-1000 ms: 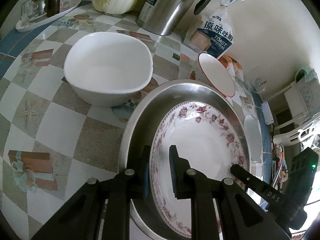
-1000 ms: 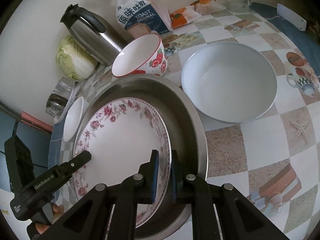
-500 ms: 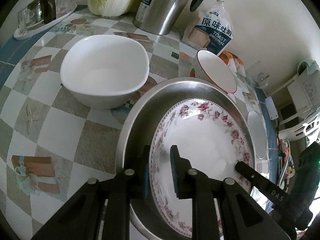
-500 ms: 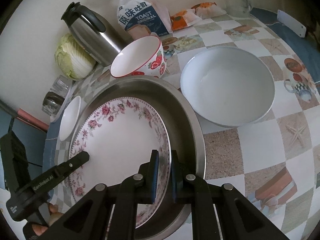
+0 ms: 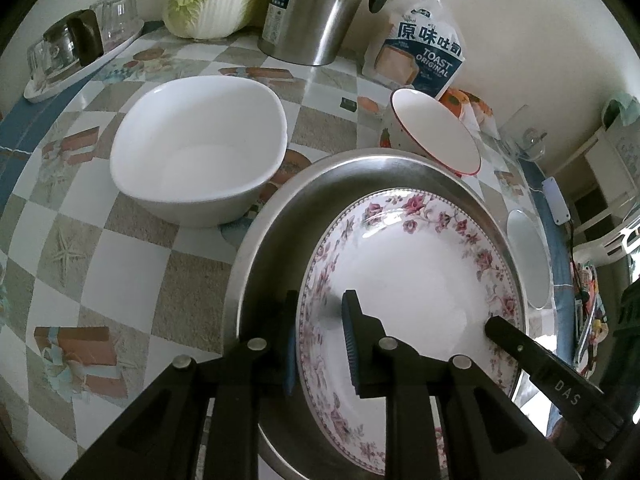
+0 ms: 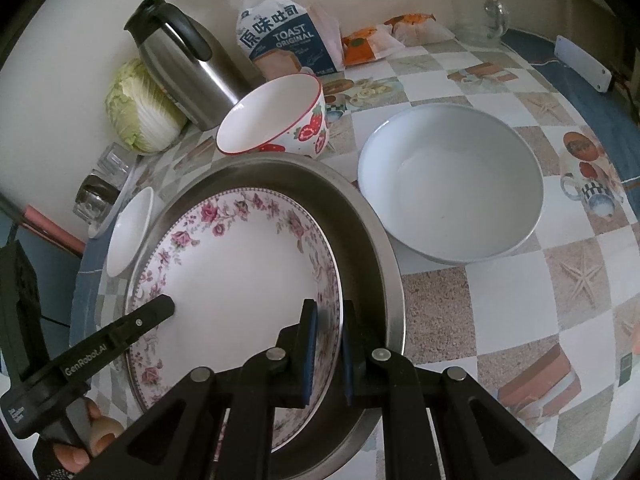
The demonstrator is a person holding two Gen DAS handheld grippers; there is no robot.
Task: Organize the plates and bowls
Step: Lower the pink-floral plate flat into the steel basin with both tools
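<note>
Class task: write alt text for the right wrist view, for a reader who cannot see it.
The right hand-held gripper is shut on the rim of a floral-edged white plate lying in a round steel basin. A strawberry-patterned bowl and a wide white bowl stand on the checked tablecloth behind it.

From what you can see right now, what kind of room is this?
Most likely a home kitchen or dining table: a patterned tablecloth holding a steel thermos jug, a napa cabbage and a bag of toast bread.
</note>
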